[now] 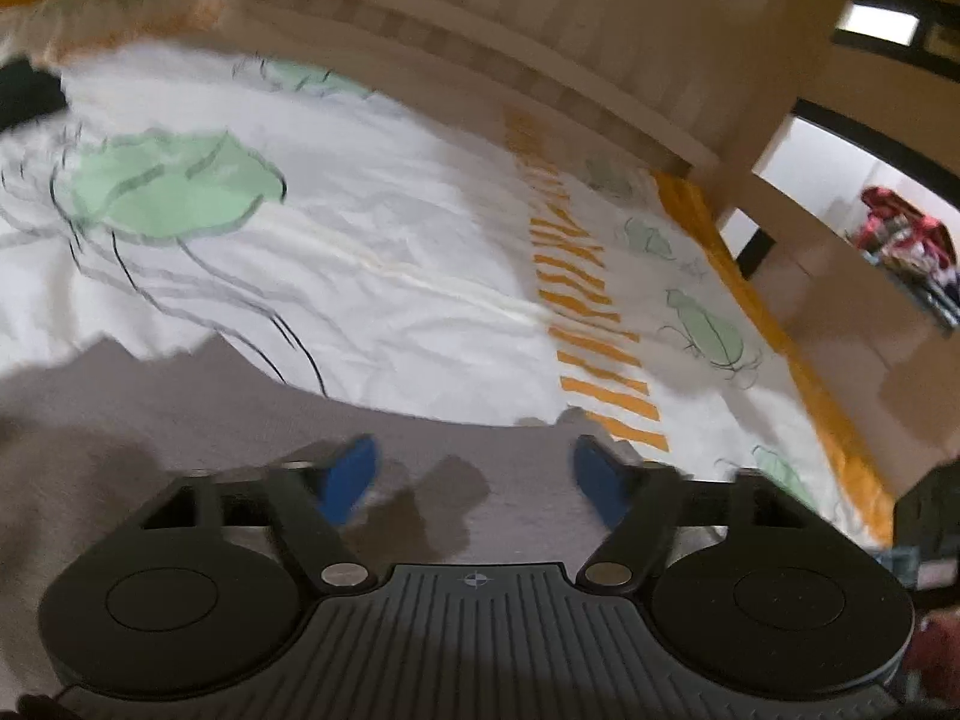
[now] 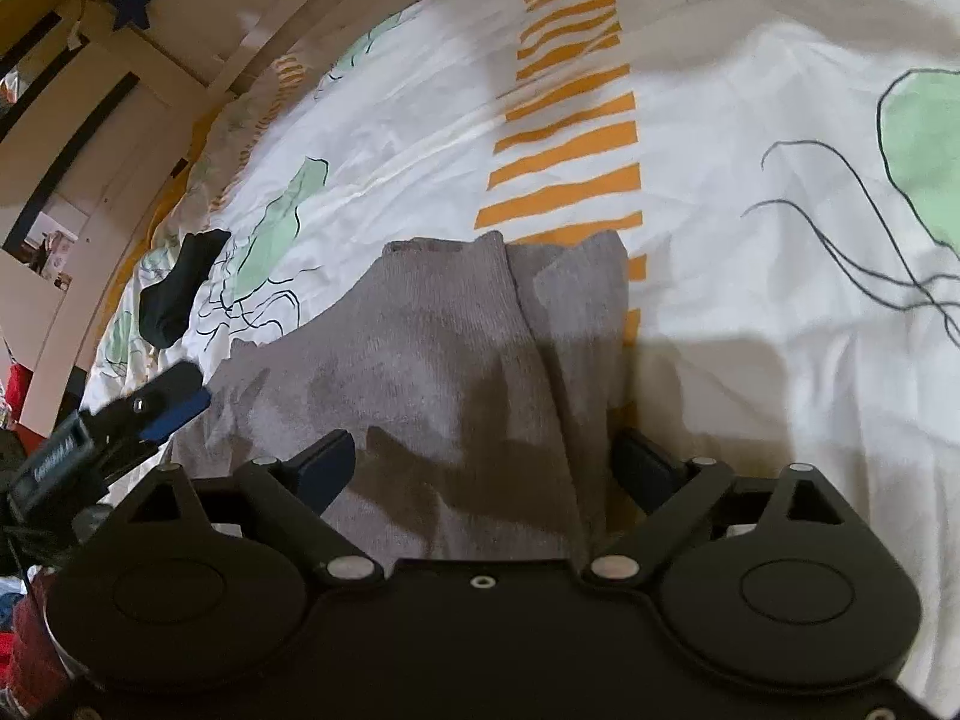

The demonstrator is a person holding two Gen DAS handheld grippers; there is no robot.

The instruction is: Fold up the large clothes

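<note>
A grey knitted garment [image 1: 180,420] lies partly folded on the bed, its folded edges pointing away from me in the right wrist view [image 2: 432,348]. My left gripper [image 1: 474,480] hovers over the grey cloth with its blue pads apart and nothing between them. It also shows at the left edge of the right wrist view [image 2: 174,399], at the garment's left border. My right gripper [image 2: 486,468] stands wide open over the near part of the garment. The cloth runs under its gap, and the pads do not press on it.
The bed cover [image 1: 420,240] is white with green jellyfish prints and an orange striped band [image 2: 570,150]. A black sock [image 2: 180,282] lies on the cover to the left. A pale slatted bed frame [image 1: 540,30] borders the far side. A blue star [image 2: 135,0] hangs on the wall.
</note>
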